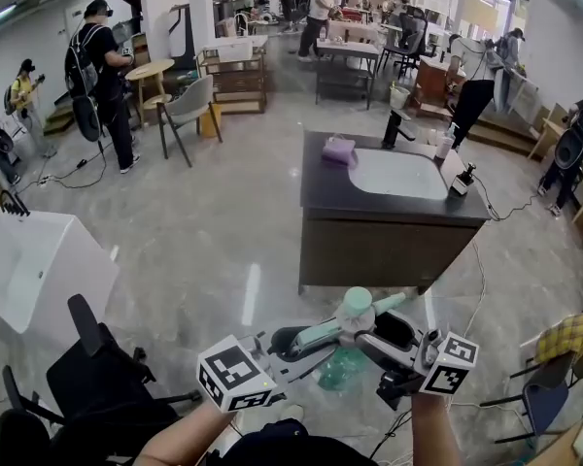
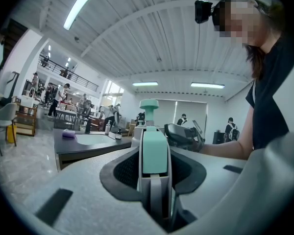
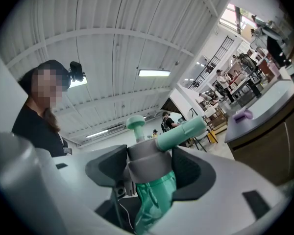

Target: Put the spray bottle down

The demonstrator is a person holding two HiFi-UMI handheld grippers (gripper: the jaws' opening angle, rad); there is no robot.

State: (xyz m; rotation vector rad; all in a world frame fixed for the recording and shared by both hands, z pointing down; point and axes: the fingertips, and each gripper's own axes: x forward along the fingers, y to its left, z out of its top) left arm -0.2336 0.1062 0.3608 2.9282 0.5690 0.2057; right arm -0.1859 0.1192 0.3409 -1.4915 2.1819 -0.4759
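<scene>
A translucent green spray bottle (image 1: 345,362) with a mint pump head (image 1: 356,304) hangs in the air between both grippers, above the floor. My left gripper (image 1: 311,338) comes in from the left and is shut on the bottle's mint lever (image 2: 155,153). From the right, my right gripper (image 1: 374,336) is shut on the bottle's grey collar (image 3: 147,164), with the green body (image 3: 154,199) hanging below the jaws. In the right gripper view the mint nozzle (image 3: 182,130) points right. The dark counter (image 1: 321,197) stands ahead, apart from the bottle.
The counter holds a white sink (image 1: 396,173), a black tap (image 1: 396,127), a purple sponge (image 1: 338,150) and small bottles (image 1: 447,144). A white basin (image 1: 34,265) and a black office chair (image 1: 97,377) stand at the left. A chair with a yellow checked cloth (image 1: 565,338) is at the right. Several people stand far off.
</scene>
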